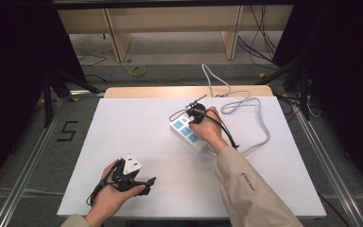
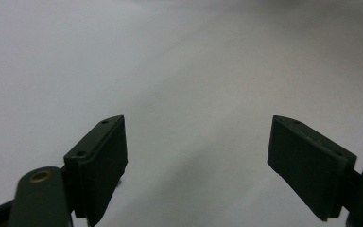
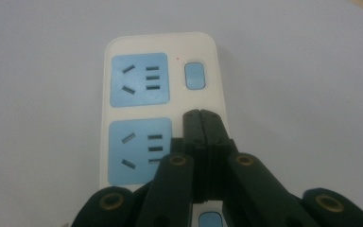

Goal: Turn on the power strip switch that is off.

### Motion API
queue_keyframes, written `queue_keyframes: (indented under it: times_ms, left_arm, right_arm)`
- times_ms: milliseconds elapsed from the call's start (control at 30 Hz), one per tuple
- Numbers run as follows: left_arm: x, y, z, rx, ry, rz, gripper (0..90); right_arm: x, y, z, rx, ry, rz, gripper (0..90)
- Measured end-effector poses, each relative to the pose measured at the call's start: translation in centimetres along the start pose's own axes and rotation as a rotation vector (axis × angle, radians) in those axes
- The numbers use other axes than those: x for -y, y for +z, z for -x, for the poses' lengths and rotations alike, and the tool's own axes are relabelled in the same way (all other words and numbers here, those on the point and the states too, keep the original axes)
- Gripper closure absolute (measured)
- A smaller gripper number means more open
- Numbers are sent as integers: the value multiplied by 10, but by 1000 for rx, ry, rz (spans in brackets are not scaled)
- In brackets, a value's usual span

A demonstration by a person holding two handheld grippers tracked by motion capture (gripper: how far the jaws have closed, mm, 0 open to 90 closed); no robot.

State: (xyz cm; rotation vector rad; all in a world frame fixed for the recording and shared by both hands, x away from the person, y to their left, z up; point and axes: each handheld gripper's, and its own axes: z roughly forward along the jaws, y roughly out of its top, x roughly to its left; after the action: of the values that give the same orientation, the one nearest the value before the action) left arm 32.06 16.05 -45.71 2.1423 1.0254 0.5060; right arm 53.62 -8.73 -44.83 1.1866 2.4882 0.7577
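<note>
Power strip (image 3: 160,109) directly beneath right gripper (image 3: 202,116) — jaws pressed together.

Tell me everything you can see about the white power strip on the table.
The power strip is a white, glossy, plastic-looking bar with rounded corners, lying flat on the white table. Its top carries light blue socket panels with dark slots, each beside a small blue rocker button; a tiny red dot sits near the end button. A grey cable loops away from it across the table. The right gripper, fingers closed together, is poised over its switch side; whether it touches is unclear.
</note>
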Motion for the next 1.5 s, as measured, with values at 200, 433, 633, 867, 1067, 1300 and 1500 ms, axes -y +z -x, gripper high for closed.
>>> queue_keyframes:
  times_ms: [200, 433, 633, 867, 1067, 1300, 1500]
  left_arm:
    - [0, 0, 0, -1, 2, 0, 204]
    - [0, 0, 0, -1, 1, -2, 204]
    - [0, -1, 0, -3, 0, -2, 204]
    - [1, -1, -1, -4, -3, -1, 205]
    - [1, -1, -1, -4, -3, -2, 205]
    - [1, -1, -1, -4, -4, -2, 205]
    - [1, -1, -1, -3, -4, -3, 205]
  right_arm:
    - [1, 0, 0, 4, 3, 4, 900]
    - [2, 0, 0, 0, 10, 10, 900]
    - [2, 0, 0, 2, 14, 12, 900]
    - [2, 0, 0, 3, 18, 17, 900]
    - [3, 0, -1, 6, 20, 20, 900]
    - [3, 0, -1, 6, 19, 21, 900]
    - [3, -1, -1, 5, 19, 23, 900]
